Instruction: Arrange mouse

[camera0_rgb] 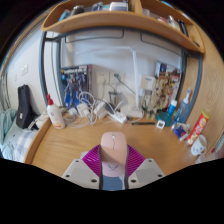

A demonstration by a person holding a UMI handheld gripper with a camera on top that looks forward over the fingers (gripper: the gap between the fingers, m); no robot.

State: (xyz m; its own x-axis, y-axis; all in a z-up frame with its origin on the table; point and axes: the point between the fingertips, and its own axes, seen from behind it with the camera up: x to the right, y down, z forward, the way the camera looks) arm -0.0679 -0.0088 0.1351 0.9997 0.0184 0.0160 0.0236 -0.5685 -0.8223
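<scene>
A pale pink computer mouse [113, 150] sits between my two fingers, its front pointing away from me over the wooden desk [70, 145]. Both purple pads [93, 158] press against its sides. My gripper [112, 166] is shut on the mouse and holds it just above the desk's near middle. The rear of the mouse is hidden between the fingers.
A white bottle with a red cap [55, 115] stands at the back left next to a dark bag [24, 105]. Tangled cables [95, 105] and small bottles [172, 108] line the back wall. An orange packet [198, 125] lies at the right. A wooden shelf [115, 22] hangs overhead.
</scene>
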